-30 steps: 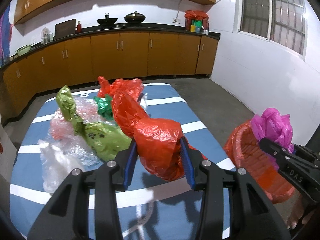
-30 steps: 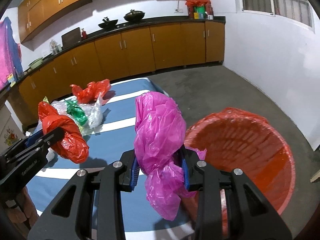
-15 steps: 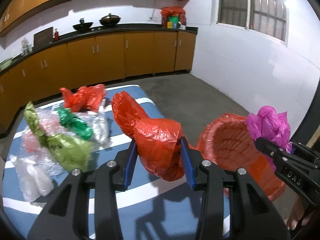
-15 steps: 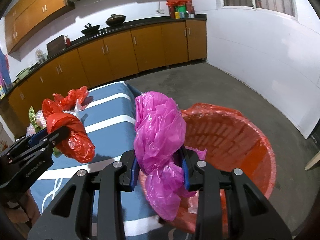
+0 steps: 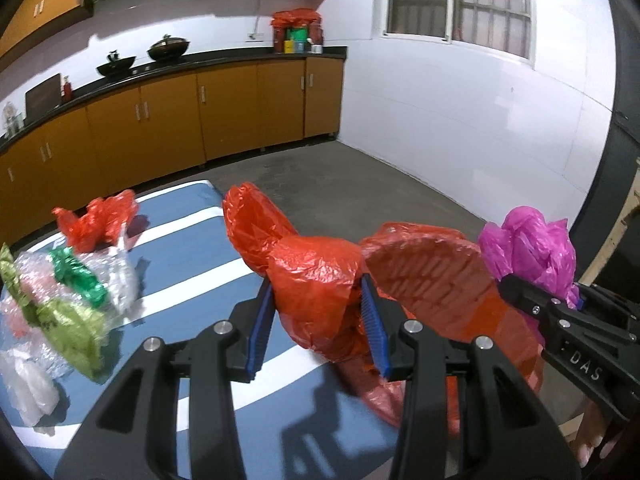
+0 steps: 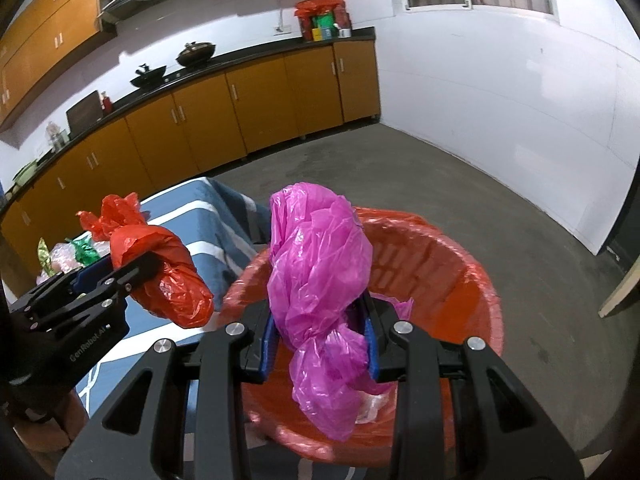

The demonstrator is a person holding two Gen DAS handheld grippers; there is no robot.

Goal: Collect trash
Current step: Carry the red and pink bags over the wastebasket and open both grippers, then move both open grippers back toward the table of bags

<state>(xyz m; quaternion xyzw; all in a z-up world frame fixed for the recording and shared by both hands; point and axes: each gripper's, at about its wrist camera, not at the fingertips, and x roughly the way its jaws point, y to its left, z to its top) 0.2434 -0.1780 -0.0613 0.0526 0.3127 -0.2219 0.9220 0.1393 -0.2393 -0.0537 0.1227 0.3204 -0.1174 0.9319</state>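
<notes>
Gripping red bag (image 5: 316, 280) in my left gripper (image 5: 316, 326); right gripper (image 6: 320, 334) clamps pink bag (image 6: 320, 256) above red bin (image 6: 476, 280).

Left tongs (image 5: 316, 336) clamped; right tongs (image 6: 320, 340) clamped, both raised.

Orange wooden base cabinets (image 5: 224, 120) run beneath a black countertop (image 6: 240, 56) carrying two dark woks (image 5: 168, 46), while a barred window (image 5: 460, 0) sits above the bare grey concrete floor (image 6: 460, 184).
</notes>
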